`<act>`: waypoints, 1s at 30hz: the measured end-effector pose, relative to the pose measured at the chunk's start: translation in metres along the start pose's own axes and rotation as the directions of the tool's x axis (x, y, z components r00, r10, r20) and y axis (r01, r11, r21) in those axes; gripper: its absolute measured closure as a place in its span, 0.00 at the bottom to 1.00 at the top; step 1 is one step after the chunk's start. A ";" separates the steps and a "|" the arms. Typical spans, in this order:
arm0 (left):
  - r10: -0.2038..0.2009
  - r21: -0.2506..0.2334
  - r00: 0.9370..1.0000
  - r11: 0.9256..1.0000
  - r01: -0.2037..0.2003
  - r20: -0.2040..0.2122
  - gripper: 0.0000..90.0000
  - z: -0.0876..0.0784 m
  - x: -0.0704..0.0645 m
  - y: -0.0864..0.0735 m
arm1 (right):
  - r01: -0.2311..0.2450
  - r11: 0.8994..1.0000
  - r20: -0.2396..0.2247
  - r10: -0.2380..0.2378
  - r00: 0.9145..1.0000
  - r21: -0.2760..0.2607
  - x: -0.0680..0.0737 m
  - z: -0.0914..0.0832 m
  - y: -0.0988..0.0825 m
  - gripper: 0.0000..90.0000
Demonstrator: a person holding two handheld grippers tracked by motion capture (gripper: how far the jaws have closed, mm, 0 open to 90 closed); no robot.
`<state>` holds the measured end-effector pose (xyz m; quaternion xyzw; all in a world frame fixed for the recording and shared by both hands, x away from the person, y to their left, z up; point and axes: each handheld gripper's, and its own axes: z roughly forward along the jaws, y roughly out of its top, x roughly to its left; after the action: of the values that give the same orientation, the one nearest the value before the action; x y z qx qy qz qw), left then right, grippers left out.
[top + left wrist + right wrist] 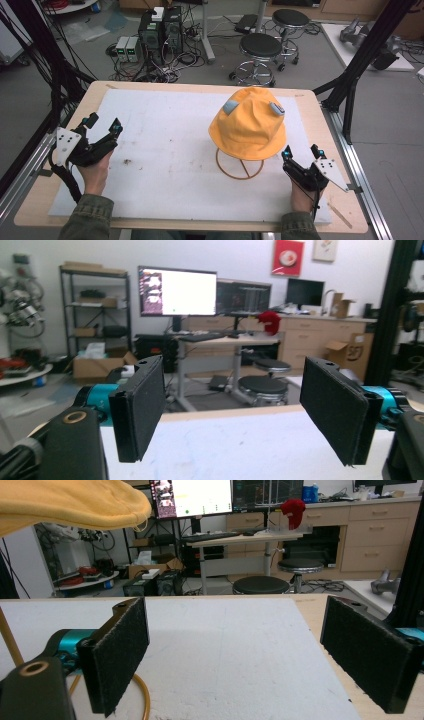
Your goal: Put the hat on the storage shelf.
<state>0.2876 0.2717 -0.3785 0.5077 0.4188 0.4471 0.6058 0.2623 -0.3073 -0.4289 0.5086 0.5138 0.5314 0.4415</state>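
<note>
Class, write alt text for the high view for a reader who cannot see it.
A yellow hat sits on a wire stand on a white-covered table. Two hand-held claws rest open, left claw far left, right claw beside the stand.

I see the counter (pixel 320 200) spread with a mat (pixel 165 135) that covers most of its top. On the mat, right of the middle, a hat (pixel 248 125) sits on a wire stand (pixel 240 168), whose ring base rests on the mat at the hat's near side. My left gripper (pixel 103 125) is at the near left, over the mat's left edge, well apart from the hat. My right gripper (pixel 302 151) is at the near right, just beside the hat's near-right brim. Beyond the counter's far edge, two stools (pixel 261 50) stand on the floor, with computer boxes (pixel 160 30) to their left.
</note>
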 end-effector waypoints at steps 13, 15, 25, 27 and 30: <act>-0.013 0.036 0.998 0.999 0.015 -0.062 0.31 -0.012 0.015 -0.022 | 0.007 1.000 -0.006 -0.007 1.000 0.005 0.001 0.001 0.000 0.12; -0.012 0.044 0.998 0.999 0.015 -0.068 0.31 -0.013 0.017 -0.025 | 0.005 1.000 -0.004 -0.005 1.000 0.007 0.001 0.001 -0.001 0.12; -0.018 0.070 0.995 0.997 0.025 -0.100 0.31 -0.019 0.024 -0.037 | 0.007 1.000 -0.006 -0.007 1.000 0.009 0.000 0.001 -0.001 0.12; -0.018 0.074 0.995 0.997 0.025 -0.101 0.31 -0.020 0.024 -0.038 | 0.007 1.000 -0.006 -0.007 1.000 0.007 0.001 0.001 -0.001 0.12; -0.018 0.076 0.994 0.997 0.026 -0.104 0.31 -0.021 0.025 -0.039 | 0.007 1.000 -0.006 -0.007 1.000 0.008 0.000 0.001 -0.001 0.12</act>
<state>0.2781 0.2974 -0.4212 0.5023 0.4721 0.4495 0.5681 0.2633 -0.3066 -0.4296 0.5068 0.5190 0.5293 0.4400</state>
